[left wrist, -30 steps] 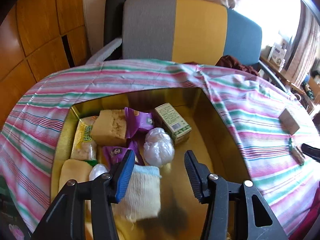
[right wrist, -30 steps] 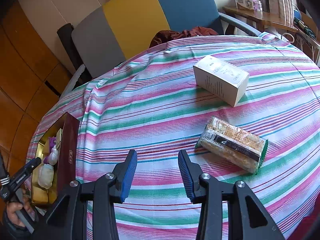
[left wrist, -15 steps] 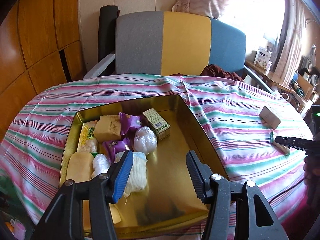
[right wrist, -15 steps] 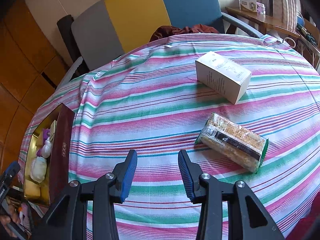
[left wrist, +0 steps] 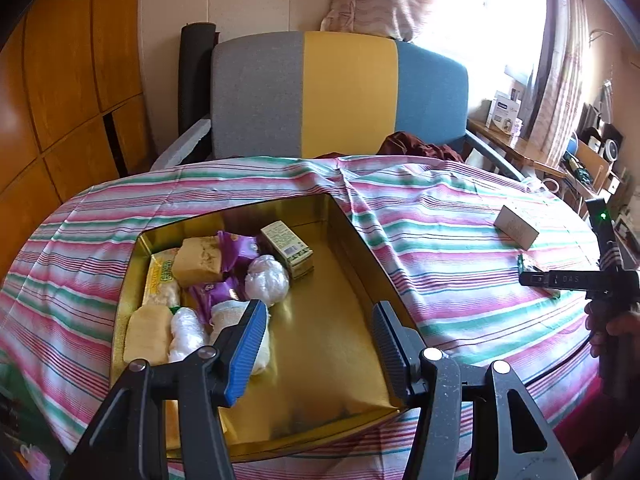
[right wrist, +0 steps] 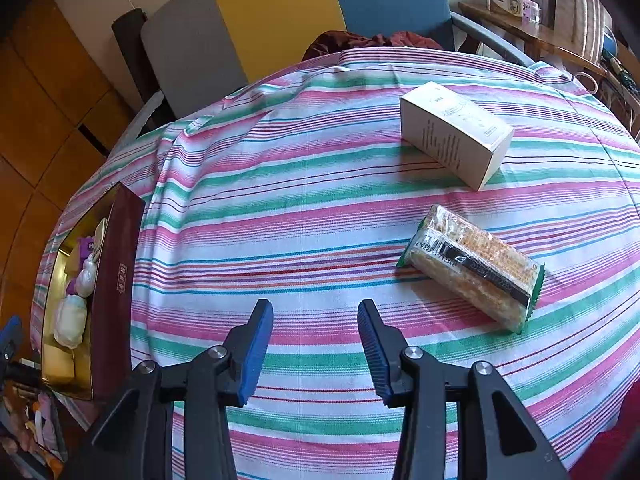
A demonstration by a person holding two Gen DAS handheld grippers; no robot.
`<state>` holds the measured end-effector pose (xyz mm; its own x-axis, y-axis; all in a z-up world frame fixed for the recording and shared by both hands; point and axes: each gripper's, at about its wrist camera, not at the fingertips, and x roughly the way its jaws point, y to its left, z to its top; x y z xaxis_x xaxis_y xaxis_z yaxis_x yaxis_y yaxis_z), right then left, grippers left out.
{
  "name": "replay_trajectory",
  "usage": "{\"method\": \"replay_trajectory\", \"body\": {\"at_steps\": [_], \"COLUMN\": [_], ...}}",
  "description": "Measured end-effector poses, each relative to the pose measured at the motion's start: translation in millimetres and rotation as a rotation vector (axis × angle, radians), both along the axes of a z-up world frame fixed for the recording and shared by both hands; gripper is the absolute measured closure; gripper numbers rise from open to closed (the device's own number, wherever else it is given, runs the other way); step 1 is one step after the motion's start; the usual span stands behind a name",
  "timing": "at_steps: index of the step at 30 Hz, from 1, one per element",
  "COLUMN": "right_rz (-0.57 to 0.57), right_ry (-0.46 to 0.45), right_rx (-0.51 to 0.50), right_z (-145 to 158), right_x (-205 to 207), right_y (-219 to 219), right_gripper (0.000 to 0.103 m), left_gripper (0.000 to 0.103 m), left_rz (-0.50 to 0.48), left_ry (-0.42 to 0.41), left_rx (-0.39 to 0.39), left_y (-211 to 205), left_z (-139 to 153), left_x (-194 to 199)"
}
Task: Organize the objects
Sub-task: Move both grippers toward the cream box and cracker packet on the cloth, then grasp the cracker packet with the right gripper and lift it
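Below the left claw (left wrist: pixel 318 344), whose jaws stood apart and empty, sat the gold tin (left wrist: pixel 352 240) of snacks. Ahead-right of the right claw (right wrist: pixel 316 350), likewise apart, lay the cracker packet (right wrist: pixel 474 268) and white box (right wrist: pixel 454 134).

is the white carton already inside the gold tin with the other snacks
No, the white carton lies on the striped tablecloth beside the wrapped cracker pack, well away from the gold tin.

White box (right wrist: pixel 454 140) lying flat, far right of the right fingers (right wrist: pixel 256 350). Wrapped cracker pack (right wrist: pixel 476 268) flat, near right. Gold tin (left wrist: pixel 340 240) open, part-filled, under the left fingers (left wrist: pixel 248 344).
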<state>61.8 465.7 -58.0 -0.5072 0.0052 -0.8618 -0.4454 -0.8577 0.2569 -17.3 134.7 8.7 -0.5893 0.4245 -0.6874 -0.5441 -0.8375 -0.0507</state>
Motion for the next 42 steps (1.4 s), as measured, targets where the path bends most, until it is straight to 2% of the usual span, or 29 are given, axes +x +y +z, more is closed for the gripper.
{"method": "replay_trajectory", "body": {"at_steps": [10, 13, 16, 28, 37, 42], "right_rz": [0.023, 0.030, 0.042, 0.048, 0.174, 0.188], "right_ry": [-0.029, -0.026, -0.027, -0.092, -0.252, -0.302], "right_rx": [-0.005, 0.010, 0.035, 0.132, 0.249, 0.288], "right_z": [12, 21, 29, 40, 21, 11], "right_x": [4, 8, 13, 34, 37, 28], "right_y": [-3, 0, 4, 37, 53, 69], "right_gripper": [0.053, 0.049, 0.040, 0.031, 0.027, 0.025], "left_gripper": [0.045, 0.044, 0.043, 0.041, 0.040, 0.039], "left_rz": [-0.053, -0.073, -0.094, -0.183, -0.241, -0.276], "left_ry": [-0.010, -0.010, -0.011, -0.007, -0.024, -0.037], "left_rx": [-0.005, -0.008, -0.014, -0.037, -0.062, -0.076], "left_y": [16, 23, 31, 62, 86, 99], "left_z": [-2, -2, -3, -3, -10, -17], "left_x": [6, 9, 12, 23, 31, 38]}}
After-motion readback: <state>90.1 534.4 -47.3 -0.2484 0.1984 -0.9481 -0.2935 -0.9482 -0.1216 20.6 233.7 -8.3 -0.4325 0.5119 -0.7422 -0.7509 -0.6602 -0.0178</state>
